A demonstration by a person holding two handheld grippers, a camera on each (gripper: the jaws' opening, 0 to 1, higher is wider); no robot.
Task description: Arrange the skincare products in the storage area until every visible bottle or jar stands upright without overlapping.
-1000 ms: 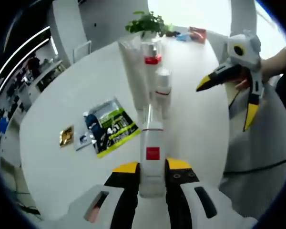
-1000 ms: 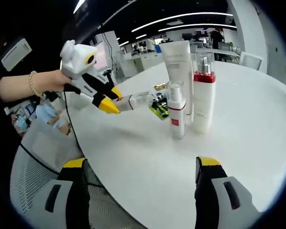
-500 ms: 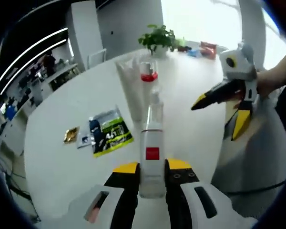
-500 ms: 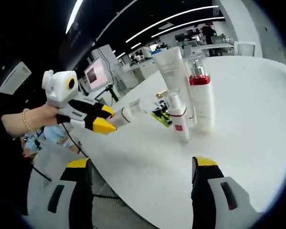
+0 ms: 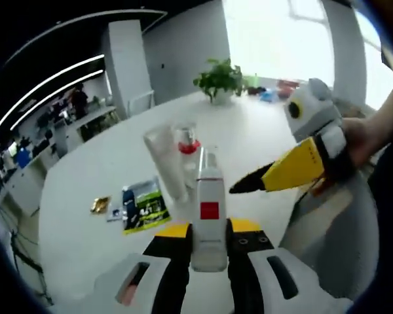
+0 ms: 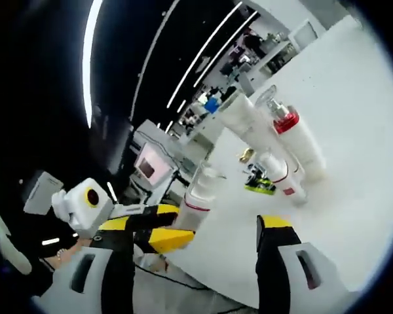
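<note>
— What have your left fingers got?

— My left gripper is clamped on a clear bottle with a red square label. The bottle rises straight out from between my two yellow-tipped fingers, its cap pointing away from me, lifted off the white table.

— And the other products?

— Beyond my left fingertips, just past the held bottle, stand a white tube and a red-collared pump bottle, close together on the table. To the left of my fingers lie a green-and-black pamphlet and a small gold packet. Far ahead sits a potted plant.

— Your right hand?

— My right gripper holds nothing; its jaws are spread wide. Ahead of them and to the right, the tube, the pump bottle and a smaller white bottle with a red band stand upright in a tight cluster. The left gripper comes in from the lower left, carrying its bottle just beside my left finger there.

— Does the right one show up from the left side?

— Yes, to the right of my left fingers, with its yellow jaws pointing at the held bottle.
</note>
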